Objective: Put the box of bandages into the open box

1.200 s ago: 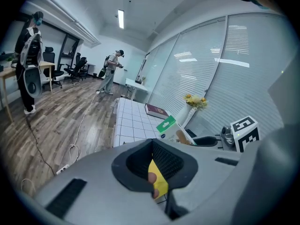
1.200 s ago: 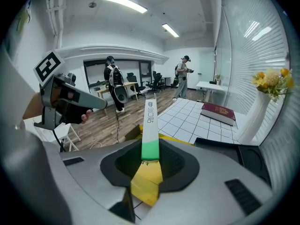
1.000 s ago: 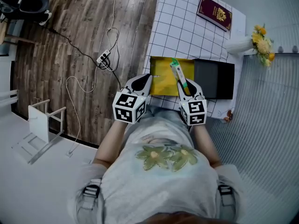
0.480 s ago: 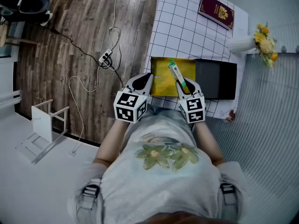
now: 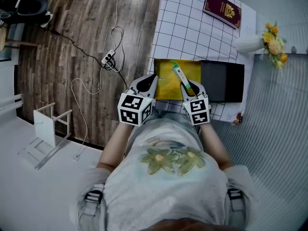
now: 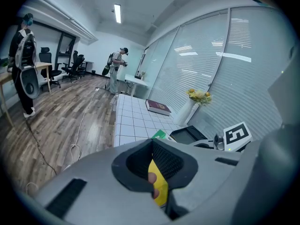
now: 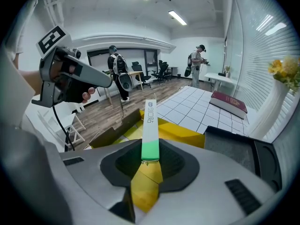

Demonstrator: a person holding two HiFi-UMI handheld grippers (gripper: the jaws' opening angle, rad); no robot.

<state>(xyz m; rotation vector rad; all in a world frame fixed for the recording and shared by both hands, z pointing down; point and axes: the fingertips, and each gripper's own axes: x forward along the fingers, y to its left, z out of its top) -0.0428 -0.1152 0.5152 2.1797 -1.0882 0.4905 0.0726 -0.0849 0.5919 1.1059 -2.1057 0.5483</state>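
Only the head view takes in the whole white grid-patterned table (image 5: 183, 28). On it lies the open yellow cardboard box (image 5: 166, 71), with a flat black tray (image 5: 221, 82) touching its right side. A burgundy hardcover book (image 5: 221, 9) lies well beyond the yellow box.

From above, the right gripper (image 5: 188, 86) sits at the yellow box's near right edge. Its jaws pinch one end of the long white-and-green box of bandages (image 5: 179, 74), which slants out over the yellow interior. The right gripper view confirms the grip, with the green end clamped between the jaws and the white end pointing away. That view also shows a brown flap on the yellow box's left side, which is hard to make out from overhead.

The left gripper (image 5: 151, 79) hovers at the yellow box's near left corner. The left gripper view shows its jaws drawn together, with a sliver of yellow in the slot. Both gripper views show people standing beyond the table.
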